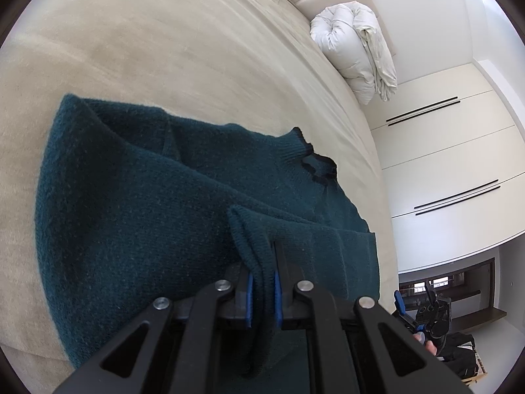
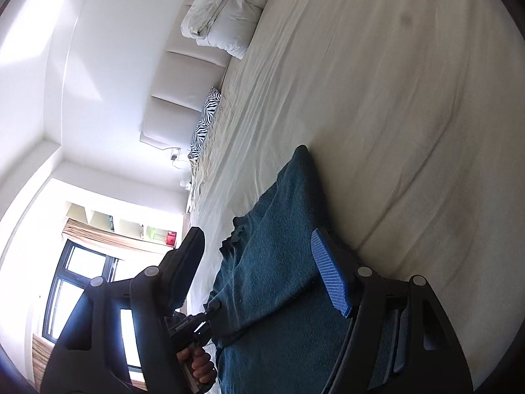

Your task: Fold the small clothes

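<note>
One teal sweater [image 1: 137, 203] lies partly folded on the bed [image 1: 164, 49]; the left claw [image 1: 261, 290] is clamped on its ribbed cuff, the right claw [image 2: 259, 272] is opening with nothing gripped; further folds likely remain

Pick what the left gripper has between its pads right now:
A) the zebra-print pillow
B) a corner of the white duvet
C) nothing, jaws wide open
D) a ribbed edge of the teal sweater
D: in the left wrist view the left gripper is shut on a ribbed fold of the teal sweater, the knit pinched between the blue pads, while the sweater lies on the bed.
</note>
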Demonstrator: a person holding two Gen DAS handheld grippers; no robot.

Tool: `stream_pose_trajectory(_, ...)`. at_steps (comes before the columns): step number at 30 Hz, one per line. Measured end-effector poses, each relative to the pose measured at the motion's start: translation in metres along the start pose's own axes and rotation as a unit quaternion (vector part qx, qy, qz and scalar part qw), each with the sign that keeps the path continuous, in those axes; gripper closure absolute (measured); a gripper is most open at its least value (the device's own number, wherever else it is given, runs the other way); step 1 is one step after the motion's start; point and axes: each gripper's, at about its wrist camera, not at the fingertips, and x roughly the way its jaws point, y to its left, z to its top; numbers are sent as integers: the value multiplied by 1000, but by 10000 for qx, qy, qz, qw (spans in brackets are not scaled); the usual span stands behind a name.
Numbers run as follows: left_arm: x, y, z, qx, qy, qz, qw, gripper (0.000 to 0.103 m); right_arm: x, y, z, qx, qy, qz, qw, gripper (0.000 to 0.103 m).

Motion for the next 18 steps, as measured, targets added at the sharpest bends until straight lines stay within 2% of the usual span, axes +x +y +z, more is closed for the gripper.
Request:
stream_pose_trajectory(5,-1,1,-1,129,-63,-10,9999,92,47,6,23,-129,434,-184,9988,36)
stream_pose_trajectory(9,-5,3,-1,137,-103,-35,9998,92,72,3,32,-160,620,-344,9974,36)
stream_pose_trajectory(18,-6,10,0,82,-168,-116,9998,93,75,-7,48,-184,706,-290,9969,36)
